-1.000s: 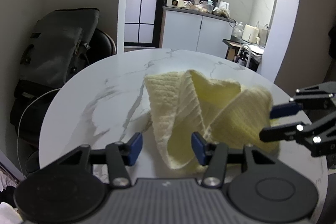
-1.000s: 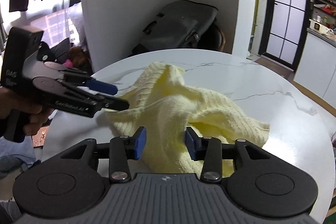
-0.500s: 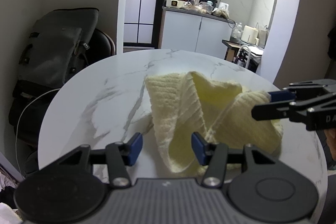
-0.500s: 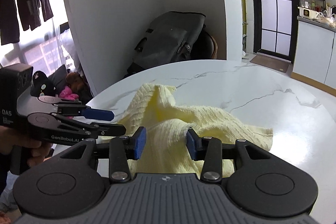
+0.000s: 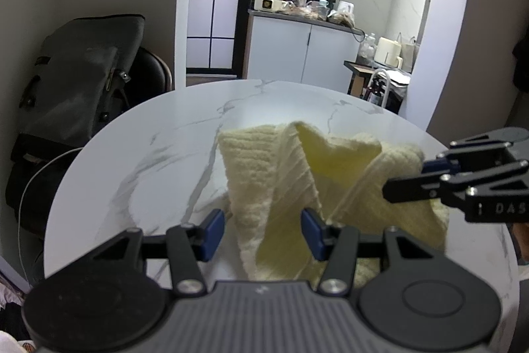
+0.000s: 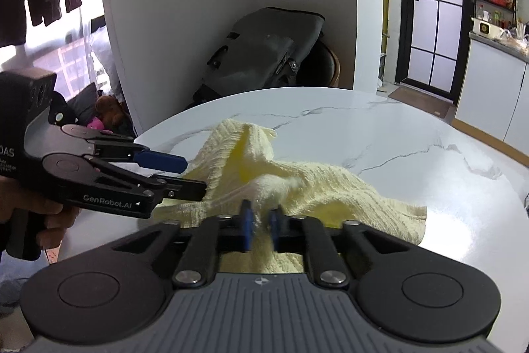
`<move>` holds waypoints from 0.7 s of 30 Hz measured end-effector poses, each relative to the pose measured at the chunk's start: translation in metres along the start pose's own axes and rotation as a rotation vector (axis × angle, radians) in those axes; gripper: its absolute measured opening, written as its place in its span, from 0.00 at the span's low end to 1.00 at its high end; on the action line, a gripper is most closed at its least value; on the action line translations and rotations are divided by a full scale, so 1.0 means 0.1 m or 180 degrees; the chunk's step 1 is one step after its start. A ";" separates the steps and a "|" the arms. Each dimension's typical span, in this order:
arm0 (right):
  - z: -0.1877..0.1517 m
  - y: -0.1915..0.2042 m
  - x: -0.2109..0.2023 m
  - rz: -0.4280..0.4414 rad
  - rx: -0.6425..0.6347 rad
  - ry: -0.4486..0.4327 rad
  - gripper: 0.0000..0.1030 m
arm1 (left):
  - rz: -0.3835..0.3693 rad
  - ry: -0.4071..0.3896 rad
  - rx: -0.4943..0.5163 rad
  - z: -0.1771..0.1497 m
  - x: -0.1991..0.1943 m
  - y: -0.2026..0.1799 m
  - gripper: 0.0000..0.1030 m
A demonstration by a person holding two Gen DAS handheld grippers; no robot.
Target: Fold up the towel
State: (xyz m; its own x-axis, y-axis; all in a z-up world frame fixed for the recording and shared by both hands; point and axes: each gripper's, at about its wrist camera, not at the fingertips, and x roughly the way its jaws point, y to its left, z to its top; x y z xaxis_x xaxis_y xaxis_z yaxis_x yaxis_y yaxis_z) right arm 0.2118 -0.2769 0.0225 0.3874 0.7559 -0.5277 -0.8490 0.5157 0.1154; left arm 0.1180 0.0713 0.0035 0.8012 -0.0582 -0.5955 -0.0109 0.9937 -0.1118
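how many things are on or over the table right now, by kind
towel: 1
left gripper: 1
right gripper: 1
total: 3, all over the marble table

The left hand-held gripper (image 5: 263,229) hovers with jaws spread wide over a crumpled yellow towel (image 5: 297,184) on the marble bench (image 5: 158,161). To its right, the right hand-held gripper (image 5: 405,177) touches the towel's edge.
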 end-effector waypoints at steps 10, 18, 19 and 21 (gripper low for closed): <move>-0.11 0.14 -0.24 -0.0075 0.0005 -0.0273 0.06 | 0.0061 0.0028 0.0001 -0.01 0.01 0.04 0.53; -0.19 0.25 -0.44 -0.0133 0.0003 -0.0491 0.06 | 0.0074 -0.0024 -0.0025 0.00 -0.06 0.04 0.53; -0.16 0.23 -0.51 -0.0132 -0.0032 -0.0510 0.06 | 0.0077 -0.0025 -0.0021 0.00 -0.07 0.03 0.53; -0.17 0.26 -0.59 -0.0148 -0.0070 -0.0522 0.06 | 0.0097 -0.0024 -0.0012 -0.01 -0.08 0.02 0.53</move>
State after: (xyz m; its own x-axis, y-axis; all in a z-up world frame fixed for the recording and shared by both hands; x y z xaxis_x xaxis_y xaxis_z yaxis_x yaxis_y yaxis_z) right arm 0.1605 -0.3153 0.0424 0.4785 0.7880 -0.3875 -0.8357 0.5441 0.0745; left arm 0.1114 0.0741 0.0071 0.8049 -0.0271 -0.5928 -0.0376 0.9946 -0.0966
